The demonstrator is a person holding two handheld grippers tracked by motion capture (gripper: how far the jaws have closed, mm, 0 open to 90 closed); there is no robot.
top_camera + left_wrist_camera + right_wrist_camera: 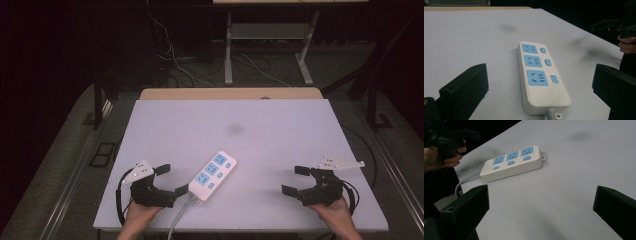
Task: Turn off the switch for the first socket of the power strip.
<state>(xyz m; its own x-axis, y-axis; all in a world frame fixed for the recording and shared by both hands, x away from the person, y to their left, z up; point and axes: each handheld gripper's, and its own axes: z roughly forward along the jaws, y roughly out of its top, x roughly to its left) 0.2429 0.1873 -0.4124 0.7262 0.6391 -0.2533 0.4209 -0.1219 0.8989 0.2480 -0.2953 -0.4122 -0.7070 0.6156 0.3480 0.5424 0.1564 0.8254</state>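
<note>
Lying flat on the white table (280, 125), a white power strip (213, 175) with three blue sockets and three blue switches, just ahead of the left gripper (171, 180) and close to its right jaw tip. Seen from the left gripper view, strip (541, 75) placed between the two black jaws but in front of them, not touched by either; cable end pointing toward the camera, a small red light near the closest switch. Left jaws spread wide, nothing between them. Grey cable (179, 217) running from the near end of the strip off the table edge, beside the left hand (141, 212).

Right gripper (297, 180) well apart from the strip, at the other side of the table, held by the right hand (334, 207). Right jaws also spread wide, holding nothing. From the right gripper view, strip (511, 162) far ahead and toward the left jaw, with bare table between the jaws. A faint dark smudge (235, 129) on the table, beyond both grippers.
</note>
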